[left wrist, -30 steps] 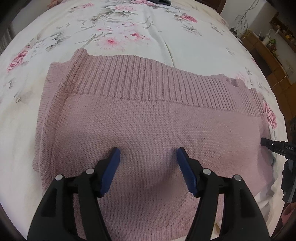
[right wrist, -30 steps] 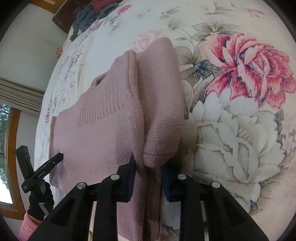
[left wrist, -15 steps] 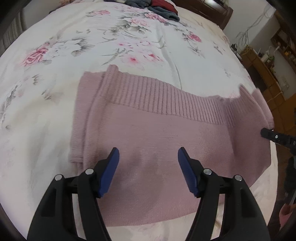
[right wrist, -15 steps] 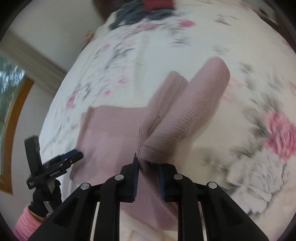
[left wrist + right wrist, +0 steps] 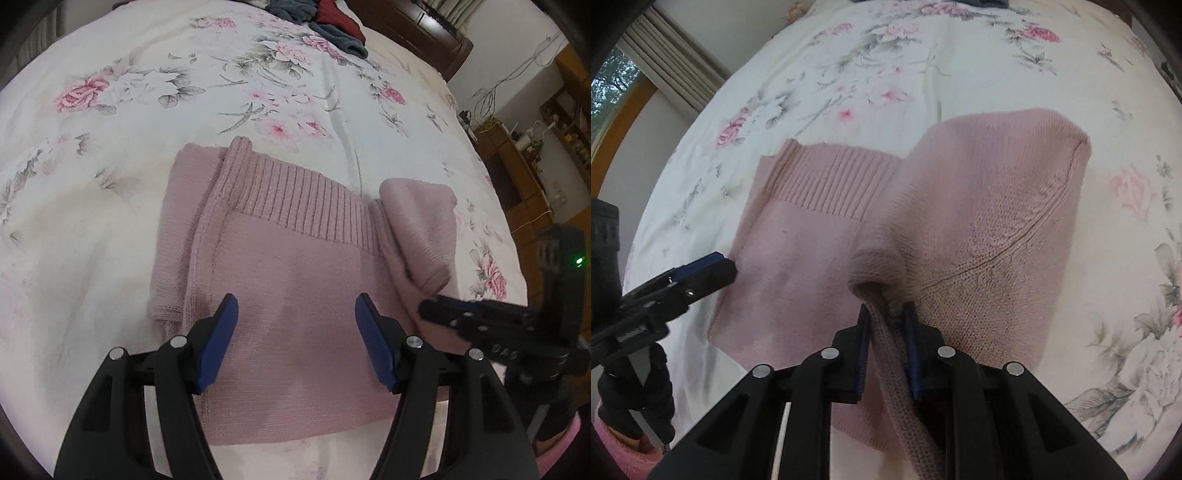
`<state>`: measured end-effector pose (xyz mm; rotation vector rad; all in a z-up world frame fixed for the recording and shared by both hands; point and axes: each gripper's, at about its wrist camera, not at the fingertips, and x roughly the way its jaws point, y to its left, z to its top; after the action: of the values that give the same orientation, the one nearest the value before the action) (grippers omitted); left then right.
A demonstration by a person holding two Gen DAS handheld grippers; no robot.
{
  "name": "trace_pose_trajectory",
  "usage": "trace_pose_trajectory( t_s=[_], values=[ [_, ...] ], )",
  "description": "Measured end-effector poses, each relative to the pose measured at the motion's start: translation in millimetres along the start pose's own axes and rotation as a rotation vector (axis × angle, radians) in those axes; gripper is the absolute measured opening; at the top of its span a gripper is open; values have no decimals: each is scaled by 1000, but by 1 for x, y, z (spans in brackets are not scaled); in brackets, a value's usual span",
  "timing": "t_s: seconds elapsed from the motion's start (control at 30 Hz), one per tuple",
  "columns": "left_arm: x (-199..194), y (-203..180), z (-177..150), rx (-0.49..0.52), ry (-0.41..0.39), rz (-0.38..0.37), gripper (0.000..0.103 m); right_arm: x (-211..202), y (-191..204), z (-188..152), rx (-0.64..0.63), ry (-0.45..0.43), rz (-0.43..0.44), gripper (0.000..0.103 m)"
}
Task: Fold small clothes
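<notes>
A dusty-pink knit sweater [image 5: 295,280] lies on the floral bedspread [image 5: 184,81], its ribbed band [image 5: 303,199] across the far side. My left gripper [image 5: 295,332] hovers open over the sweater's near part, nothing between its blue pads. In the right wrist view the right gripper [image 5: 886,325] is shut on a bunched fold of the sweater [image 5: 979,229], lifting its right side up and over toward the middle. The raised flap [image 5: 417,229] shows at the right in the left wrist view, with the right gripper [image 5: 443,314] beside it. The left gripper [image 5: 701,273] appears at the left edge.
A pile of dark grey and red clothes [image 5: 325,26] lies at the far end of the bed. A dark wooden headboard [image 5: 424,33] and wooden furniture with cables [image 5: 524,155] stand to the right. A curtained window [image 5: 635,74] is on the left.
The right gripper has carried the sweater's right side up and leftward over the body. The left gripper has drawn back, so more of the bed shows around the sweater.
</notes>
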<state>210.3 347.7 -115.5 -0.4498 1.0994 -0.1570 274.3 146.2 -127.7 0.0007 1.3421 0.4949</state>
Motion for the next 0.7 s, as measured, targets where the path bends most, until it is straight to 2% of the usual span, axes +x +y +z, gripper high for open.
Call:
trace_pose_trajectory(
  t_s=[0.13, 0.23, 0.3, 0.37, 0.53, 0.63, 0.7],
  values=[
    [3, -5, 1, -25, 7, -37, 65, -1, -7, 1, 37, 14, 59, 26],
    [6, -10, 4, -55, 19, -83, 65, -4, -10, 2, 55, 35, 124, 39],
    [10, -17, 7, -78, 28, -123, 65, -15, -13, 3, 69, 38, 165, 44],
    [14, -23, 8, -96, 41, -165, 65, -37, -20, 4, 94, 9, 226, 44],
    [34, -49, 13, -113, 84, -246, 68, -85, -57, 1, 143, -82, 196, 44],
    [54, -57, 14, -154, 124, -273, 68, -95, -94, -12, 199, -101, 136, 46],
    [64, -60, 15, -179, 135, -296, 68, -94, -114, -23, 239, -94, 139, 46]
  ],
)
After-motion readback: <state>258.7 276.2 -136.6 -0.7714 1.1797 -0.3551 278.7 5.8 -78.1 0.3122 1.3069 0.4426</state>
